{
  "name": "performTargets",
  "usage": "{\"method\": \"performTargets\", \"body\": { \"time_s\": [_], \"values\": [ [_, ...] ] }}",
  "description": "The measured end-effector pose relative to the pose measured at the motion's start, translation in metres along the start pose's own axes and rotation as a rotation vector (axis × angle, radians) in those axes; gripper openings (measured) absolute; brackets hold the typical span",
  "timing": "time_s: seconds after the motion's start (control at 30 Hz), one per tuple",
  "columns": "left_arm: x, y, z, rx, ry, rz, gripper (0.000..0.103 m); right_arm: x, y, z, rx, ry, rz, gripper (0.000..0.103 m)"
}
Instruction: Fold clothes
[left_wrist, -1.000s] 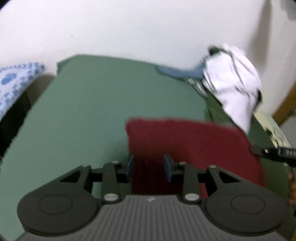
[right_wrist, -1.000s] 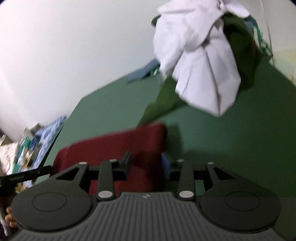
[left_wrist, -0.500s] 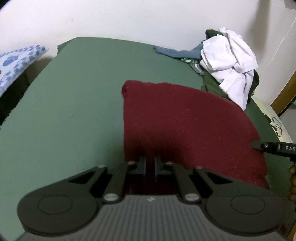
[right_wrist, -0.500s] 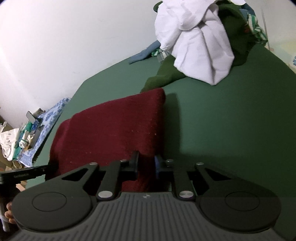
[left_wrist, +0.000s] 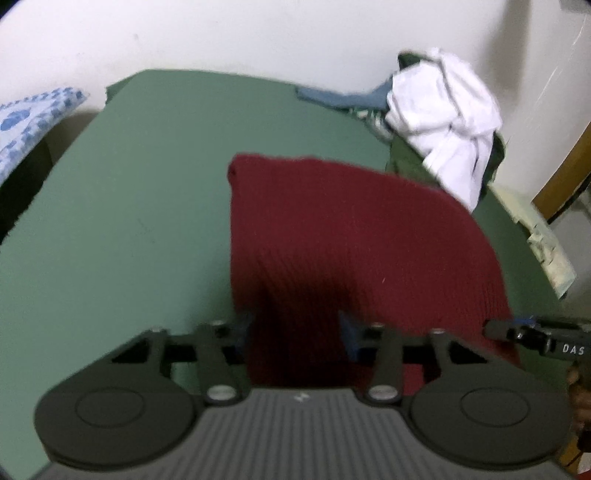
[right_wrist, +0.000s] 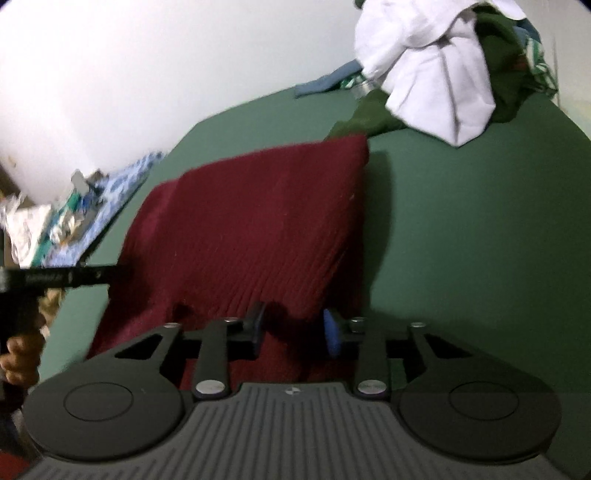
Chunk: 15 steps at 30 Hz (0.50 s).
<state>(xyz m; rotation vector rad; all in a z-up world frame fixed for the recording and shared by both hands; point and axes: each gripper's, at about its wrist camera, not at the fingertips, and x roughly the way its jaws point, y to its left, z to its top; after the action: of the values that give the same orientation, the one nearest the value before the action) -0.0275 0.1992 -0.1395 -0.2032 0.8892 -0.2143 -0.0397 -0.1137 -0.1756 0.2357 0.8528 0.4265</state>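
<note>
Maroon knit garment (left_wrist: 354, 236) lies flat, centre of the frame in both wrist views, on the green table cover (left_wrist: 147, 206). Already folded to a rough rectangle. Near edge sits at the bottom of each frame, under the fingers.

Left gripper (left_wrist: 295, 328): jaws have just been opening, now spread, with the near left part of the knit between the pads. No pad seems to press it, though blur hides the contact itself. Right gripper (right_wrist: 295, 328): same case, jaws have just been opening, near right corner of the knit between them, apparently not pinched.

Judged step: letting go after laying a fold down, or resetting for the next one. To do it well, both grippers should lift clear without dragging the knit, since thick ribbing catches on pads. For a further fold, each should take the two near corners at equal depth and carry them level toward the far edge at the upper centre of the frame, keeping the edges square.

Count:
- maroon garment: one
- grippers: two
- unfolded pile (right_wrist: 443, 62), upper right of both frames: one white garment on top, at least one dark green, one blue piece (left_wrist: 343, 98) by the wall; the rest cannot be told
- blue-patterned cloth (left_wrist: 29, 118), upper left of the left view: one
</note>
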Motion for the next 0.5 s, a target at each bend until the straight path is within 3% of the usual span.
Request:
{"method": "performTargets", "body": {
  "time_s": [0.13, 0.27, 0.43, 0.5],
  "values": [
    [-0.004, 0.005, -0.003, -0.009, -0.018, 0.011, 0.018, -0.003, -0.009, 0.0, 0.043, 0.003, 0.002, 0.012],
    [-0.01, 0.016, -0.004, -0.037, -0.015, 0.007, 0.012, -0.008, -0.017, -0.002, 0.088, 0.012, 0.018, 0.01],
    [-0.009, 0.016, -0.003, -0.041, -0.015, 0.012, 0.011, -0.012, -0.012, -0.001, 0.115, -0.007, 0.035, 0.039],
    [-0.014, 0.014, -0.003, -0.045, -0.024, 0.008, 0.008, -0.014, -0.012, 0.001, 0.129, -0.026, 0.03, 0.04]
  ]
}}
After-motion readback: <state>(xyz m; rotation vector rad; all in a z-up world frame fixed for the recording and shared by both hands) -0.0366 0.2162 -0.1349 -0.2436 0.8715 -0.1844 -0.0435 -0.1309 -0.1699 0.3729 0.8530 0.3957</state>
